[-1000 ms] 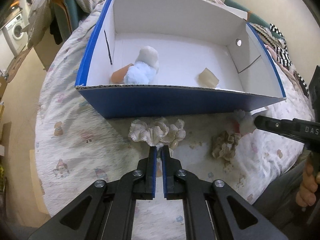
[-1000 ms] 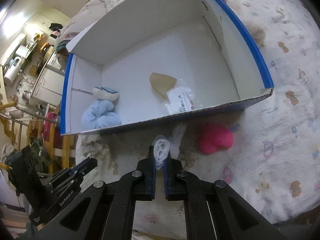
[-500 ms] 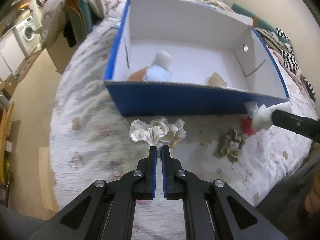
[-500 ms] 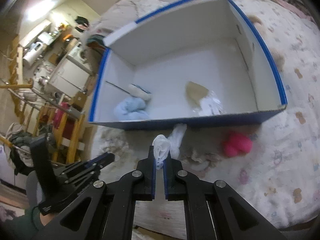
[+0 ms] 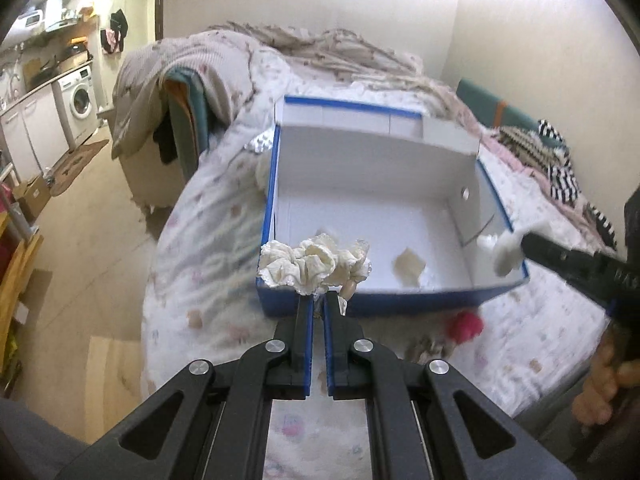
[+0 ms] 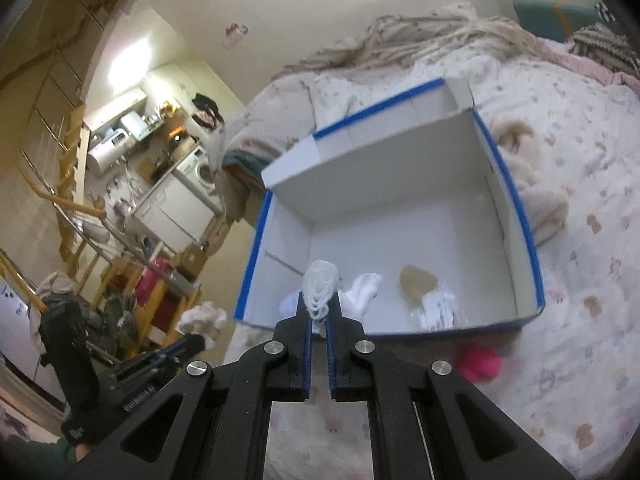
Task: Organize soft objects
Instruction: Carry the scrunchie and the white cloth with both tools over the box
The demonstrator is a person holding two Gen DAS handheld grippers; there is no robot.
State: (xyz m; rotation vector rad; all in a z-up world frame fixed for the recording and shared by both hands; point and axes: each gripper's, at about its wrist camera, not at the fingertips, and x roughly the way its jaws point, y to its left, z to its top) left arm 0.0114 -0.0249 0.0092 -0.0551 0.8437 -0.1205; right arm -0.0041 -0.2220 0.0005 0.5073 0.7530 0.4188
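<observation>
My left gripper is shut on a cream ruffled scrunchie, held in the air just in front of the near wall of the blue-and-white box. My right gripper is shut on a white ribbed scrunchie, lifted over the box's near edge. In the left wrist view the right gripper shows at the right with the white scrunchie. Inside the box lie a tan piece and a crinkled clear packet. A pink soft object lies on the bed in front of the box.
The box sits on a bed with a patterned white sheet and piled blankets behind. A brownish scrunchie lies on the sheet near the pink object. A floor drop, a washing machine and shelves lie to the left.
Both grippers have risen off the bed with their scrunchies, and both views have tilted up. The box now sits lower and smaller in each view.
</observation>
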